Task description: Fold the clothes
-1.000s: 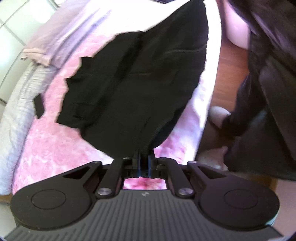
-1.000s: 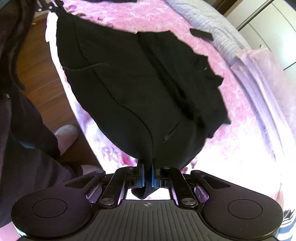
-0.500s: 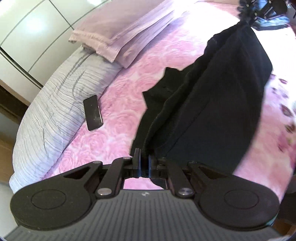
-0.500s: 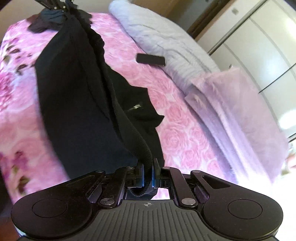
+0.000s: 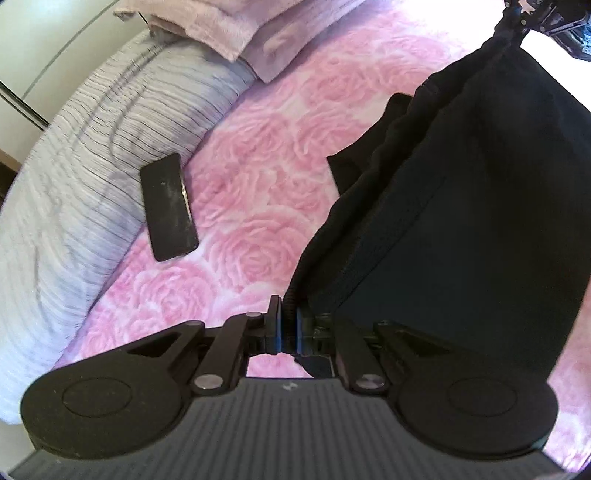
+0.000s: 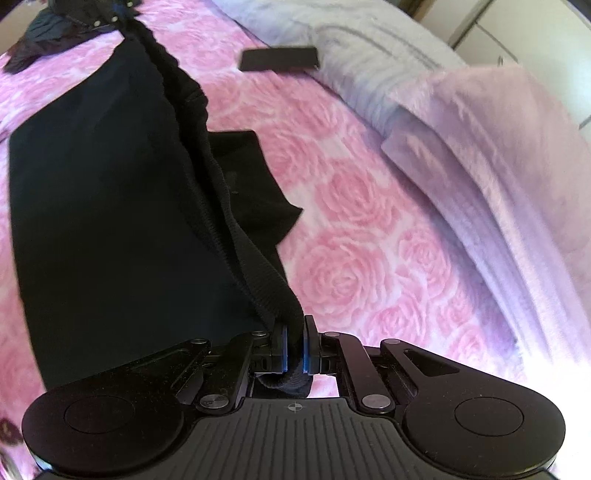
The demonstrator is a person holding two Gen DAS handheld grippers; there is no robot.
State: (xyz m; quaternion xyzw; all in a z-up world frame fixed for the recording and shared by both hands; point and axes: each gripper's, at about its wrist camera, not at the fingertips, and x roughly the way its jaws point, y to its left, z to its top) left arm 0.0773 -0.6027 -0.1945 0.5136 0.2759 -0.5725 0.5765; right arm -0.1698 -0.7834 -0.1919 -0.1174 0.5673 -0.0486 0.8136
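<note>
Left gripper (image 5: 287,325) and right gripper (image 6: 294,345) both clamped tight, angled steeply downward.

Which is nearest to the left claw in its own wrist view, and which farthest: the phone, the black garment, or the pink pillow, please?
1. Black garment: pinched in the left claw, trailing up and right.
2. Phone: to the upper left, at the grey quilt's edge.
3. Pink pillow: top of view, beyond the phone.

No readable text, brand, number or label showing anywhere; only a small crosshair mark sitting on the ribbed black plastic body of the right gripper (image 6: 294,345), at six o'clock in the right wrist view.
</note>
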